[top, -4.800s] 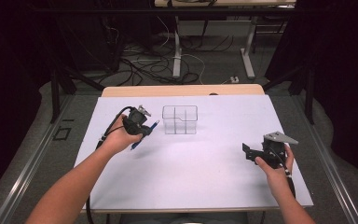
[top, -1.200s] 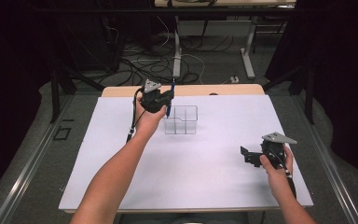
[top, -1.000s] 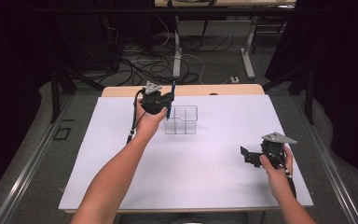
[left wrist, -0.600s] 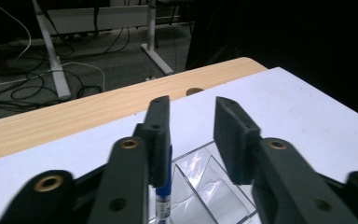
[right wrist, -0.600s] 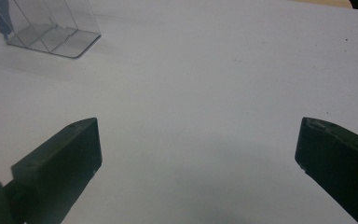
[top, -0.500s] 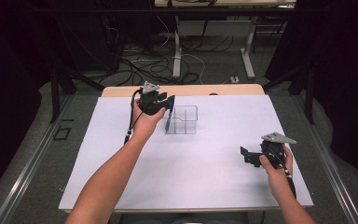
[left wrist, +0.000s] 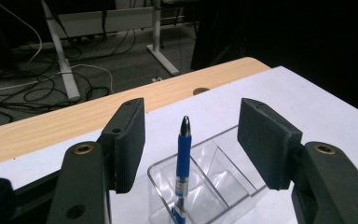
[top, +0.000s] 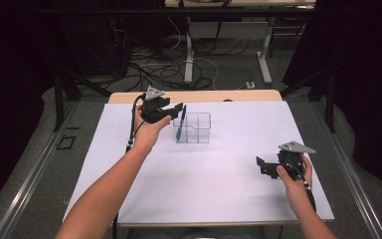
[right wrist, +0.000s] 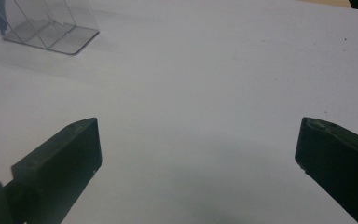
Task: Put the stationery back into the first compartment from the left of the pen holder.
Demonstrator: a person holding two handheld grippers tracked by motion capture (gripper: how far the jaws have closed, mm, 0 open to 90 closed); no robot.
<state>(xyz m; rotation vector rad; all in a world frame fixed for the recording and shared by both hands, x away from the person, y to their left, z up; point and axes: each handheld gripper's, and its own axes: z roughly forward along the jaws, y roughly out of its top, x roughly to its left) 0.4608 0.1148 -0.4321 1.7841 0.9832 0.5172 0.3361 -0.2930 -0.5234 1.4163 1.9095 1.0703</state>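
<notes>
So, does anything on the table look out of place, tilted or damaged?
Nothing stands out. The blue pen stands in the clear organizer, leaning slightly against its wall, between the open left gripper jaws, untouched.

The holder (left wrist: 205, 182) was clear glossy plastic, the pen (left wrist: 182, 172) shiny blue plastic, the table (top: 219, 174) matt white with a wooden edge.

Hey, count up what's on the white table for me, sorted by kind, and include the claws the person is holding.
Blue pen: 1, standing in the organizer
Clear plastic organizer: 1
Claws: 2, left claw and right claw, both open
Total: 4
</notes>
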